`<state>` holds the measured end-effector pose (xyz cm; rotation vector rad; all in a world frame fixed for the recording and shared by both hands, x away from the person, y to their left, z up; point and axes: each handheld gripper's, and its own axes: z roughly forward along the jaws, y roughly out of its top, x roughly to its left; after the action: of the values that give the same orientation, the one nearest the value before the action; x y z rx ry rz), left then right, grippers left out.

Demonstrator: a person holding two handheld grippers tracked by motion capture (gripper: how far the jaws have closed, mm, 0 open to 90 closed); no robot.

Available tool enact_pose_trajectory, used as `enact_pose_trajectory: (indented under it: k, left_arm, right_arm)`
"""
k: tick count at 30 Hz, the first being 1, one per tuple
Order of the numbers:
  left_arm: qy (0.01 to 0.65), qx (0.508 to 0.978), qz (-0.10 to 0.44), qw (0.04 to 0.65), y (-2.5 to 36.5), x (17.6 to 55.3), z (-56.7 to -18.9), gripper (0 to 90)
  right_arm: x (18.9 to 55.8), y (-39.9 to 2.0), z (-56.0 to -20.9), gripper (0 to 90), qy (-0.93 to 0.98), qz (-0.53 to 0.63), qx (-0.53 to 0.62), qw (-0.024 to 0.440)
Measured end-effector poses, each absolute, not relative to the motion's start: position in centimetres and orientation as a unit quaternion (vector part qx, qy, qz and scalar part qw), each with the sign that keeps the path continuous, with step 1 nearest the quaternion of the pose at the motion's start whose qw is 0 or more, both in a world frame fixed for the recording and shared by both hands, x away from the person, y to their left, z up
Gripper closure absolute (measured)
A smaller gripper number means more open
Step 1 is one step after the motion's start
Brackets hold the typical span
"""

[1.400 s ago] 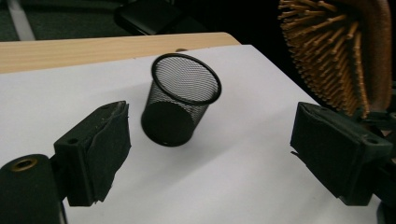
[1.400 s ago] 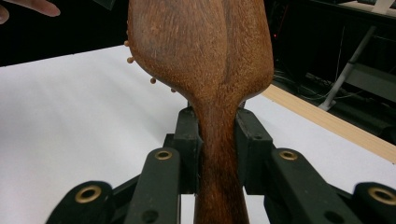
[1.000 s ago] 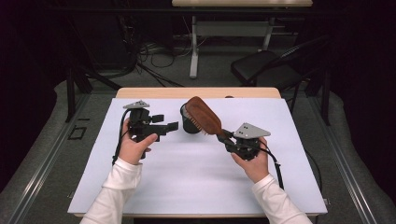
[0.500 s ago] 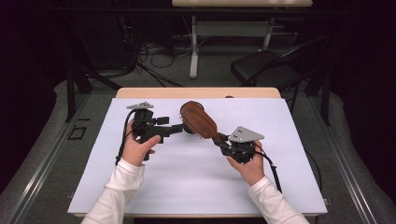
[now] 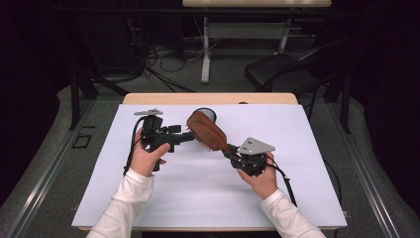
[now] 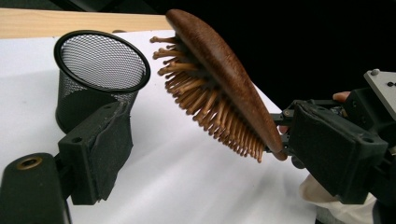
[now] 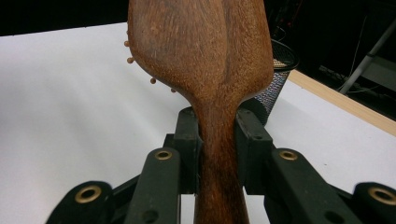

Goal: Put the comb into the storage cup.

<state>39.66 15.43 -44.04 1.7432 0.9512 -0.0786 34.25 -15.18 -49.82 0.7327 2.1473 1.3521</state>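
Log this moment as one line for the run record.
right claw: shut on hairbrush handle, bristles facing down | left claw: open, beside the bristles | mesh cup: upright on table, behind brush

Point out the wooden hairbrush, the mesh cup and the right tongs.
wooden hairbrush (image 5: 208,130), high view, on the smooth brown back of its head.
mesh cup (image 6: 100,60), left gripper view, on the mesh inside its rim.
right tongs (image 7: 218,140), right gripper view, midway between the fingertips that clamp the brush handle.
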Motion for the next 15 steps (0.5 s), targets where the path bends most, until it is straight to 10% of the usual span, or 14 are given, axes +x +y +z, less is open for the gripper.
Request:
enact_pose_trajectory:
  k: [15]
  left_arm:
    - [0.404, 0.738, -0.058, 0.537, 14.7, 40.0, -44.9, 15.0]
  right_arm:
    - [33.3, -13.4, -49.9, 72.8, 0.796, 0.497, 0.243, 0.245]
